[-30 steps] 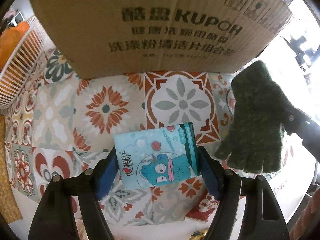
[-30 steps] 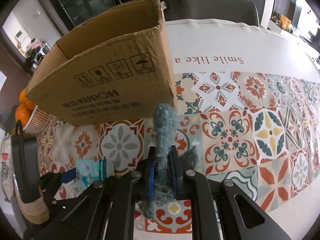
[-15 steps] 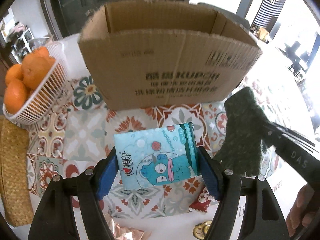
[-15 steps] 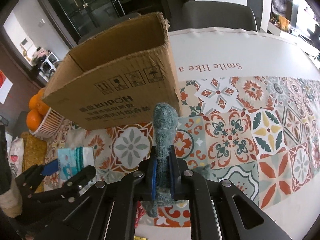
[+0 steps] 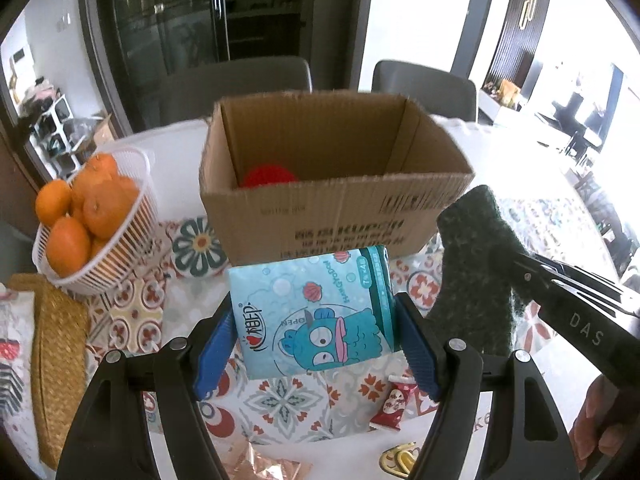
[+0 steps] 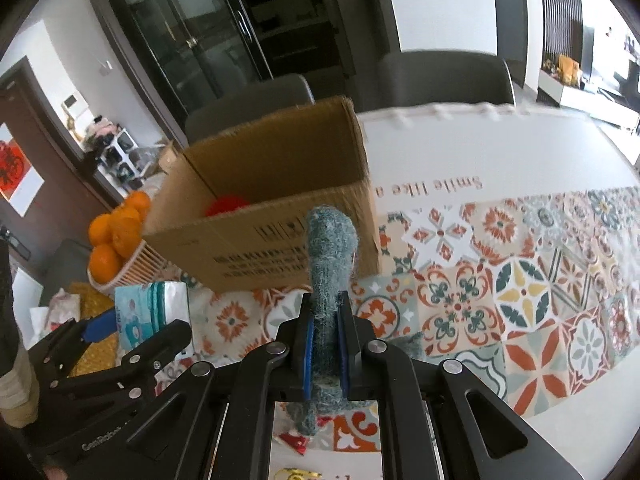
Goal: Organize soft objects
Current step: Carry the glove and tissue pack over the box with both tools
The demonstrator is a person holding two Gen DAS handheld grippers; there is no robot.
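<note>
Tissue pack (image 5: 316, 312): a soft blue packet with a cartoon print, clamped by its two side edges in the left gripper (image 5: 316, 344), held in the air just in front of the cardboard box (image 5: 340, 216).
Glove (image 6: 330, 264): dark green knit, pinched narrow in the right gripper (image 6: 325, 354), its cuff end standing up above the jaws and its fingers hanging below; it is also off the table.
Box contents: one red soft thing (image 5: 269, 176) lies at the bottom; the rest of the floor that shows is bare.
Done: judging by that, one item is stowed, and two more are picked up.
Left to do: carry both over the near rim and let go; a small red packet (image 5: 394, 404) on the tablecloth (image 6: 520, 280) may not belong to the task.
Left hand pose: gripper tilted steeply down, level with the box's near wall, not yet over the opening.
Right hand pose: likewise tilted down, beside the left gripper, short of the box's right corner.
Surroundings: a white basket of oranges (image 5: 86, 216) stands left of the box.
</note>
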